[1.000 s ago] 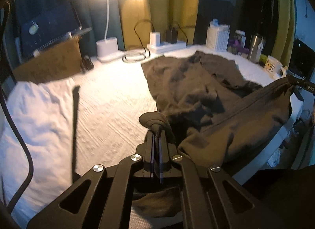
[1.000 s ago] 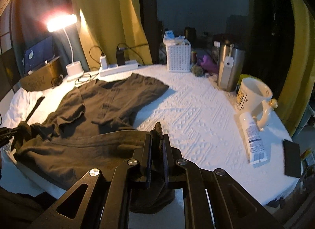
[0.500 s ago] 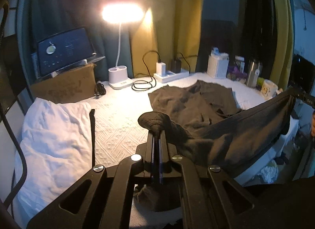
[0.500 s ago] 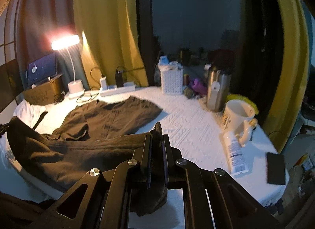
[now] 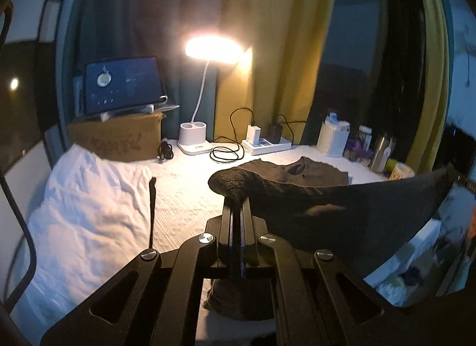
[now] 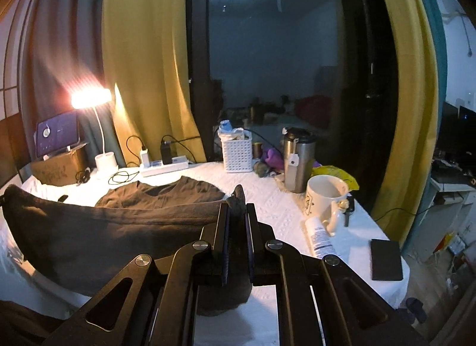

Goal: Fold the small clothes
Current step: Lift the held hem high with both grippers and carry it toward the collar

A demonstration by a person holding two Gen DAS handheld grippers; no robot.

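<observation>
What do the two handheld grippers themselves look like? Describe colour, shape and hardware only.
Both the left gripper and the right gripper are matte black, with flat linkage arms that have cut-out slots and are joined by round silver screws. Each ends in two slim parallel fingers with bluish inner edges. No cables, markings or sleeves are visible on them.

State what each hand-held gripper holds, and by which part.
Both hold the dark garment by one edge: the left hand-held gripper pinches one end, the right hand-held gripper the other, with the cloth stretched between them.
</observation>
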